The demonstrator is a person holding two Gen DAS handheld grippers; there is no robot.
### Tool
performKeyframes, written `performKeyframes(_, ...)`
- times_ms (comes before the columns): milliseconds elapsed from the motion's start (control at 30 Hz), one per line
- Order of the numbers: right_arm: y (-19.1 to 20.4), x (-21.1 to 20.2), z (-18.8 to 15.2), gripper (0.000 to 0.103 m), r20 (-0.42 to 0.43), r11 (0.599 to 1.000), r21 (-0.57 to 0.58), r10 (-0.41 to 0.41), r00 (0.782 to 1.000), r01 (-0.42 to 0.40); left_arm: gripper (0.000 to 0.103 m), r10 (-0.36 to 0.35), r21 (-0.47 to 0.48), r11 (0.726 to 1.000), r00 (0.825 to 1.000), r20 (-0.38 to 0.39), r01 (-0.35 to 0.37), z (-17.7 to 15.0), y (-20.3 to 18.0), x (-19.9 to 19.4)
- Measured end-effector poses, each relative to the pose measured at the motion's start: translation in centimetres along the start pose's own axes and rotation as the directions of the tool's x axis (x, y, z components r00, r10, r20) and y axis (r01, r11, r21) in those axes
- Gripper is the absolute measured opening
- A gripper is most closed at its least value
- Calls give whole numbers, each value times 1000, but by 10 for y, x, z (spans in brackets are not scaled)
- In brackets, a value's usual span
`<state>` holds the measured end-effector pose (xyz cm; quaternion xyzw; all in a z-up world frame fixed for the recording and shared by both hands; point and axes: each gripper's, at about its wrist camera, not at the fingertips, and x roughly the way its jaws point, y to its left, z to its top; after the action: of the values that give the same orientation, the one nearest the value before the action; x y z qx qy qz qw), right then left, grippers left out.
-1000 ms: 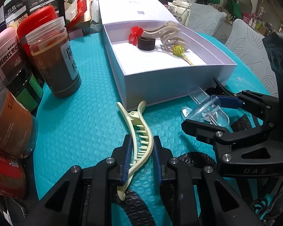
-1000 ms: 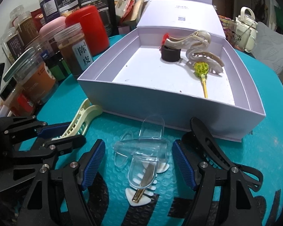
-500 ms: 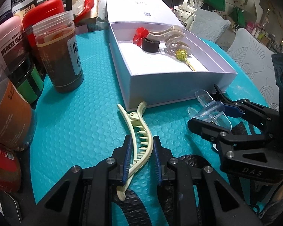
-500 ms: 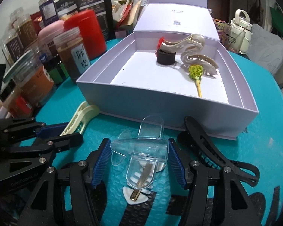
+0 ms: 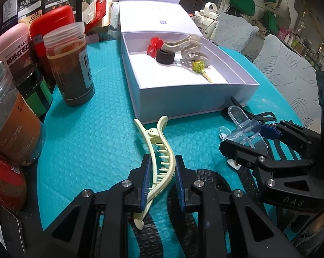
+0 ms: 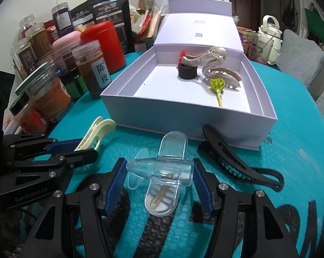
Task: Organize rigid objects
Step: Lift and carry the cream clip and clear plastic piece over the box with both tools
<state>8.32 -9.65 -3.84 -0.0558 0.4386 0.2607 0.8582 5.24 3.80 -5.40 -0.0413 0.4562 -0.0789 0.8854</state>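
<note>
My left gripper [image 5: 161, 175] is shut on a cream hair clip [image 5: 159, 157], held just above the teal mat; the clip also shows in the right wrist view [image 6: 97, 135]. My right gripper [image 6: 159, 179] is shut on a clear plastic hair clip [image 6: 162, 172], lifted off the mat; it also shows in the left wrist view [image 5: 243, 129]. An open lavender box [image 6: 183, 116] ahead holds a beige claw clip [image 6: 213, 64], a black ring [image 6: 186, 72], a red piece [image 6: 182, 54] and a yellow-green hairpin [image 6: 216, 86].
A black hair clip [image 6: 233, 161] lies on the mat right of my right gripper, near the box front. Several jars [image 5: 71, 64] and canisters [image 6: 103, 45] crowd the left side. The box lid [image 6: 198, 30] lies behind the box. A white kettle [image 6: 269, 38] stands far right.
My right gripper closed on the clear clip and lifted it off the mat. My left gripper stayed shut on the cream clip and rose slightly.
</note>
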Motion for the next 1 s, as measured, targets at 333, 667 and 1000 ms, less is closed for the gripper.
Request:
performKeyframes(333,2,-34,-18,61,44,1000,17,-1,999,0,22,-12,34,999,999,34,11,-7,-21,-20)
performKeyframes(667,2,-74,-38,61,94,999,40,-17,995,13,22,-49,98,994,995,82,41,-14,-51,-46)
performKeyframes(1000,0,-105,-45,61,147,999,49,-18,989,11,22,-59,155,987,988,144,36,-3,-70,-71)
